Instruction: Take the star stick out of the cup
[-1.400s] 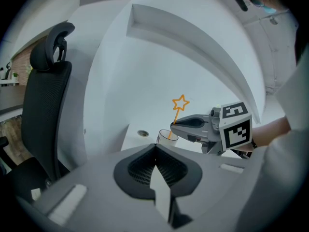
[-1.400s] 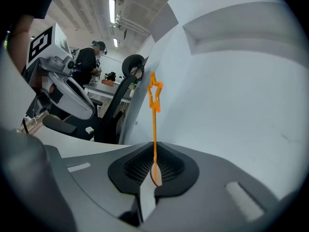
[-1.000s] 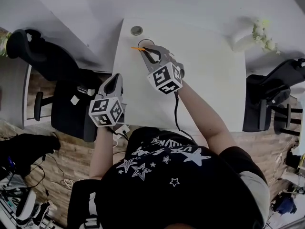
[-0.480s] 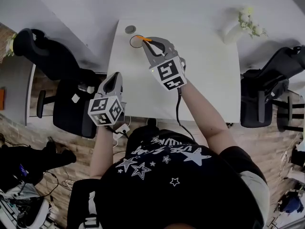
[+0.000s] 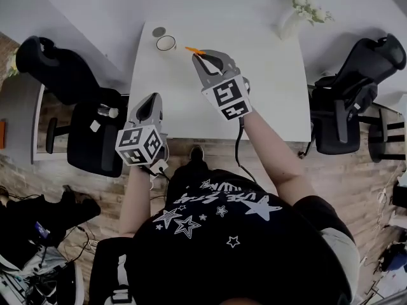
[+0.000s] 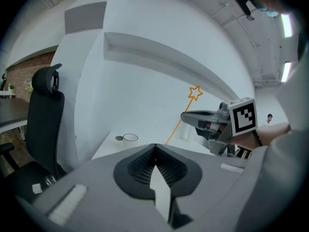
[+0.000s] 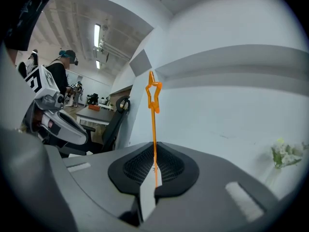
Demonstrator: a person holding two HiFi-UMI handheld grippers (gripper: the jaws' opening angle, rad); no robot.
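The orange star stick (image 7: 153,124) is pinched between the shut jaws of my right gripper (image 7: 154,166), its star tip pointing up and away. From the head view the right gripper (image 5: 205,57) hovers over the white table (image 5: 267,94) with the stick (image 5: 193,51) poking out towards the upper left, clear of the small cup (image 5: 166,42) at the table's far left corner. From the left gripper view the stick (image 6: 186,111) rises slanted well to the right of the cup (image 6: 130,138). My left gripper (image 5: 147,110) hangs at the table's left front edge, jaws (image 6: 154,153) closed with nothing in them.
A small round lid (image 5: 158,31) lies just beyond the cup. A white vase with flowers (image 5: 299,11) stands at the table's far right. Black office chairs (image 5: 70,88) (image 5: 356,94) flank the table on both sides. A person stands in the background of the right gripper view.
My right gripper has lifted the stick out of the cup and drawn it back to the right; the cup now stands apart at the far left corner. The left gripper has barely moved.
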